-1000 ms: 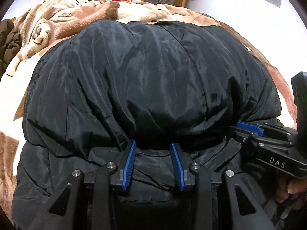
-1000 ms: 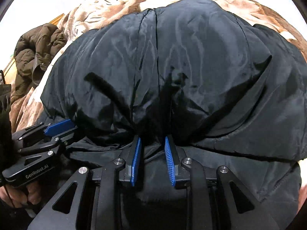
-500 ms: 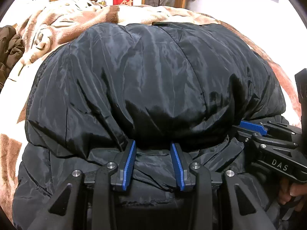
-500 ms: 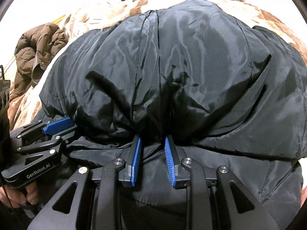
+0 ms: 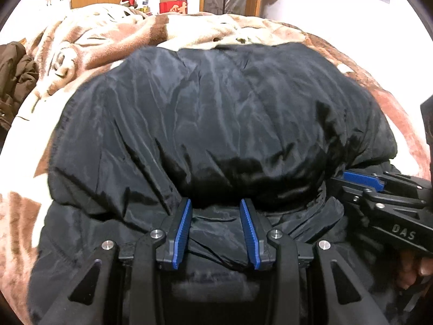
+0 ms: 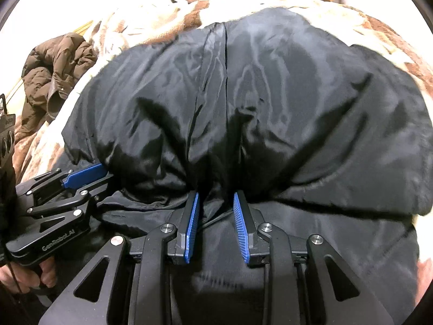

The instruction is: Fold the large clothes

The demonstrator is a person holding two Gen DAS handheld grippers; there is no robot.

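A large black puffy jacket (image 5: 216,113) lies on the bed, its near part doubled over into a thick fold; it fills the right wrist view (image 6: 270,108) too. My left gripper (image 5: 215,203) has its blue pads closed on a bunched edge of the fold, side by side with my right gripper (image 5: 362,180) at the right. My right gripper (image 6: 215,196) likewise pinches the jacket's edge, and the left gripper (image 6: 86,173) shows at its left. The fingertips are buried under the fold.
A brown and cream fleece blanket (image 5: 113,35) covers the bed. A brown jacket (image 6: 54,73) is heaped at the bed's left edge. Wooden cupboards, a red box (image 5: 173,6) and a door stand beyond the bed by the far wall.
Both grippers have carried the folded edge forward and down; the jacket's bulge sits lower and more of the blanket and far wall shows. The grips are unchanged.
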